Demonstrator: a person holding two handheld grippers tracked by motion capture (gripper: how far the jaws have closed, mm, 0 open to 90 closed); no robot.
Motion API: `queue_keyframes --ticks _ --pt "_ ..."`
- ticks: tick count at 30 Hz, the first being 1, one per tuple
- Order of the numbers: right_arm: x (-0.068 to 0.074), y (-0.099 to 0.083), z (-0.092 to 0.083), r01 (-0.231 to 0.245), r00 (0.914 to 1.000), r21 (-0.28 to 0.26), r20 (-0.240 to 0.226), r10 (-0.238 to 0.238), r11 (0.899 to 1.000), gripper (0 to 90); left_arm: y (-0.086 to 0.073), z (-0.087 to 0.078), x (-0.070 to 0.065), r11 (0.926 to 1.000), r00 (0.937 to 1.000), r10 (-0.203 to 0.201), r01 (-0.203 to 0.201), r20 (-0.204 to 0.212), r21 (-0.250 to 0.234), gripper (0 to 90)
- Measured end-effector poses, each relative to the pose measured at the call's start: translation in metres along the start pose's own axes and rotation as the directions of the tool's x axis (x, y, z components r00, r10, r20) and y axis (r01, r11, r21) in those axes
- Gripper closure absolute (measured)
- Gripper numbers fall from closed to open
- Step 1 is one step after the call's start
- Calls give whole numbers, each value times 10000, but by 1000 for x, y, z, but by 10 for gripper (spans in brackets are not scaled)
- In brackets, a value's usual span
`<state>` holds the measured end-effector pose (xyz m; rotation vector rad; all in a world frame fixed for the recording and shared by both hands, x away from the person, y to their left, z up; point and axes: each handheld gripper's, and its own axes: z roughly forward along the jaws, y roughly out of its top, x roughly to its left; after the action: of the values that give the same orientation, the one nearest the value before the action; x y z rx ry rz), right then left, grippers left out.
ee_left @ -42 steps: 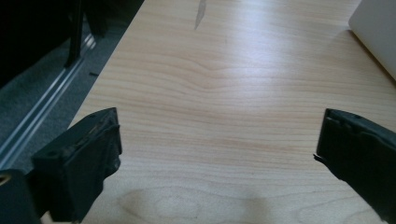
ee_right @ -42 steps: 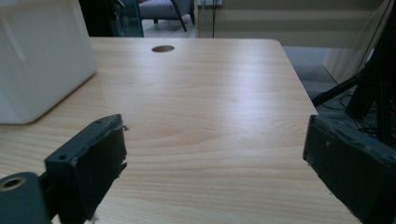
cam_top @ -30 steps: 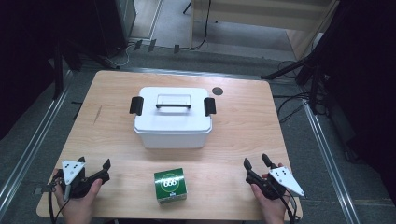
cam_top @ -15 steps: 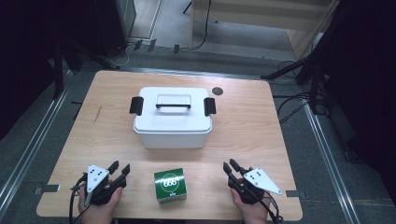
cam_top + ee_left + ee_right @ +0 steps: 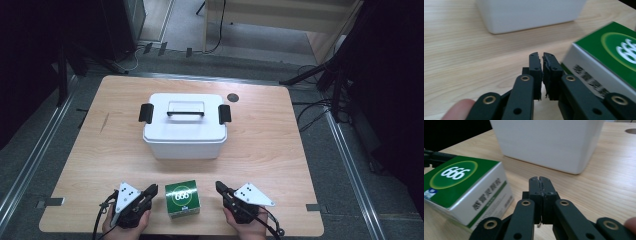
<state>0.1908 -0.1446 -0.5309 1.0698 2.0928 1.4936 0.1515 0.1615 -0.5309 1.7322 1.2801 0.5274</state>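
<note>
A small green and white box marked 666 lies near the table's front edge. My left gripper sits just left of it and my right gripper just right of it, both apart from the box. In the left gripper view the jaws are together with nothing between them, and the box is close on the right. In the right gripper view the jaws are pressed together, with the box on the left. Both pairs of jaws have just been closing on nothing.
A white lidded container with black side clasps and a top handle stands mid-table behind the box. A dark round hole lies at the back right of the wooden table. Cables and stands surround the table.
Both hands have slid inward along the front edge toward the green box. Both grippers' jaws went from open to shut, empty.
</note>
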Motion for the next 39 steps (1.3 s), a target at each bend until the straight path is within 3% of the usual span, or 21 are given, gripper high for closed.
queue_keyframes --ticks 2,5,8,11,14,17,23,25,32,39 --pt "6 -1 3 35 9998 97 -185 -34 9999 900 -2 -1 -4 9999 9998 140 -141 118 89 900" --pt "14 -2 8 101 9992 296 -389 -89 9995 900 -5 -3 -7 9997 9993 -69 60 375 237 900" --pt "23 -4 12 165 9975 431 -691 -135 9989 900 -7 -5 -15 9996 9980 116 -131 616 247 900" --pt "31 -4 15 243 9954 502 -937 -195 9984 900 -8 -3 -22 9993 9983 238 -253 525 277 900" --pt "31 -4 16 149 9967 568 -803 -103 9983 900 -8 0 -22 9994 9979 0 -22 649 340 900" --pt "26 -5 15 -37 9968 666 -793 90 9978 900 -6 3 -25 9992 9977 18 -46 684 403 900" --pt "8 -5 3 -627 9980 658 -11 629 9959 900 8 27 -47 9964 9930 492 -562 1071 630 900" --pt "1 -6 -1 -732 9972 651 211 719 9952 900 13 37 -54 9962 9914 457 -542 1225 676 900" --pt "-29 -6 -20 -1105 9881 572 1137 1035 9922 900 32 70 -77 9930 9844 654 -803 1634 861 900" --pt "-51 -6 -33 -1303 9781 505 1698 1200 9902 900 46 97 -95 9918 9814 695 -872 1790 929 900"
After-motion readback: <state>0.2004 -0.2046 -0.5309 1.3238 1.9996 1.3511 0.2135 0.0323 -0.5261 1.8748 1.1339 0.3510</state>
